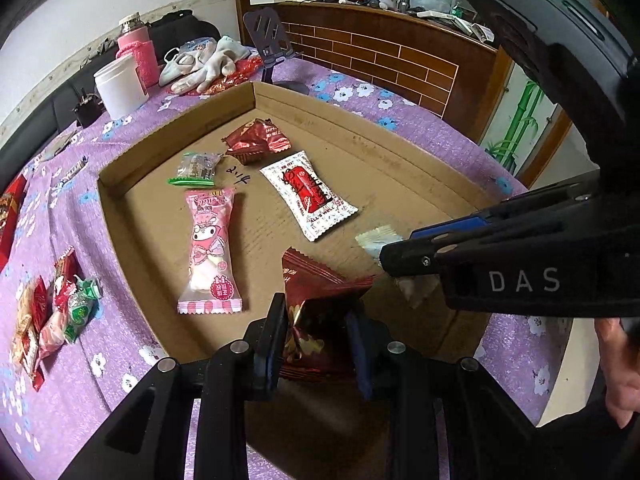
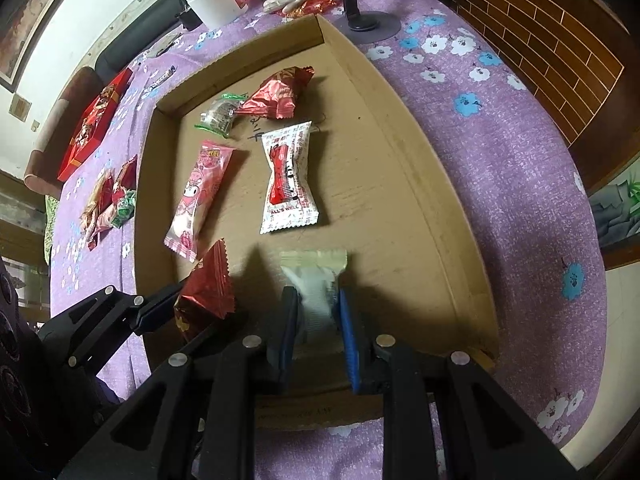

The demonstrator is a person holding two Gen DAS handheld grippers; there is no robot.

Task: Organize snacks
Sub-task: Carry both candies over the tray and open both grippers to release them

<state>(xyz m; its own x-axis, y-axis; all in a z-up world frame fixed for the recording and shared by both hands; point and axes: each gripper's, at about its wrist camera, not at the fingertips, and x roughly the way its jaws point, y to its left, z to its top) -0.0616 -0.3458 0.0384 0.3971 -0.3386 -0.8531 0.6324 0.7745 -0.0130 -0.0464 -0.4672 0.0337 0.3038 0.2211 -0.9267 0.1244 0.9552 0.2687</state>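
Observation:
A shallow cardboard tray (image 1: 120, 216) (image 2: 404, 148) lies on a purple flowered cloth. My left gripper (image 1: 318, 338) is shut on a dark red snack packet (image 1: 320, 300) (image 2: 208, 284) held low over the tray's near end. Beside it, my right gripper (image 2: 319, 318) (image 1: 386, 256) is shut on a pale white packet (image 2: 314, 276) (image 1: 376, 240) that rests against the tray floor. Farther in lie a pink packet (image 1: 210, 248), a white-and-red packet (image 1: 310, 196), a red foil packet (image 1: 258, 140) and a small clear green-edged packet (image 1: 196, 170).
A pile of several small snacks (image 1: 56, 308) (image 2: 108, 200) sits on the cloth left of the tray, with a red box (image 2: 92, 124) beyond. Behind the tray stand a white cup (image 1: 120, 84), a pink bottle (image 1: 138, 54), gloves (image 1: 208, 62) and a phone stand (image 1: 272, 40). A hand (image 1: 618, 364) shows at right.

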